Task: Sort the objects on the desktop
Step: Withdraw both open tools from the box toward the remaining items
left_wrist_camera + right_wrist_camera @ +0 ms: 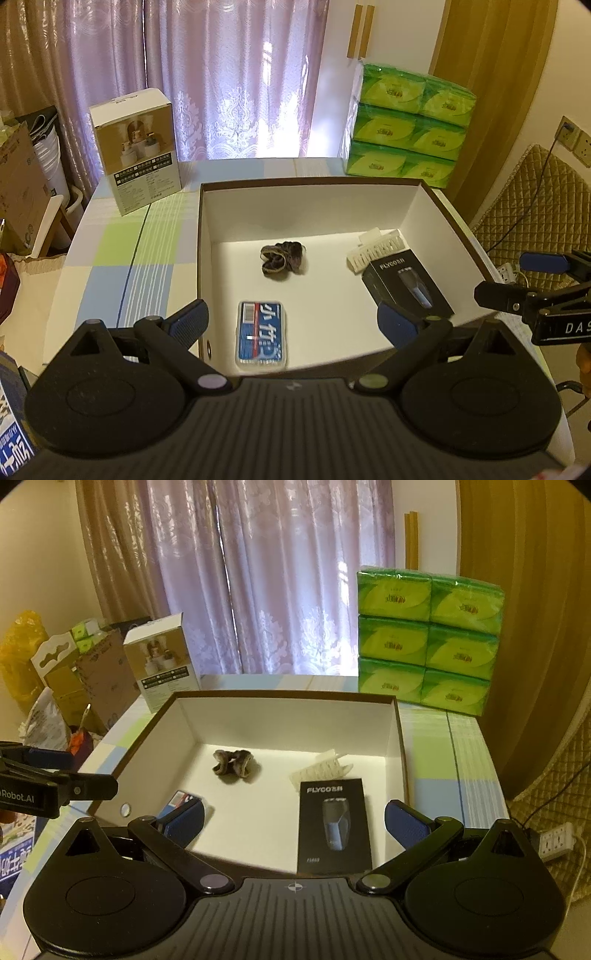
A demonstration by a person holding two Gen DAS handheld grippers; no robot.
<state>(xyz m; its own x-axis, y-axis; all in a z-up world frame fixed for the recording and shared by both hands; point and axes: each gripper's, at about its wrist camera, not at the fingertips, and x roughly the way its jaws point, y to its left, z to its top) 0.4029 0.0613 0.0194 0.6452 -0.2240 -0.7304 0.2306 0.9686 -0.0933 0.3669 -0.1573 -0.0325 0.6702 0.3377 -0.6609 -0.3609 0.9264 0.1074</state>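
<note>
A large white-lined cardboard box [314, 201] [284, 716] sits on the checked table. Inside lie a blue tissue pack [261, 339] [179, 799], a dark crumpled hair tie [282, 257] [232, 762], a white comb-like piece [375, 250] [321, 770] and a black shaver box [406, 282] [334, 829]. My left gripper [291, 325] hovers open over the box's near edge, above the tissue pack, holding nothing. My right gripper [293, 825] is open over the near right part, the shaver box between its fingers but below them. Each gripper also shows in the other's view, left gripper [55, 788], right gripper [532, 280].
A tall white product box [135, 151] [162, 661] stands at the table's far left. Stacked green tissue packs [406, 123] [428, 638] stand at the far right. A quilted chair [532, 206] and power strip [554, 840] are right of the table. Cartons [92, 679] sit left.
</note>
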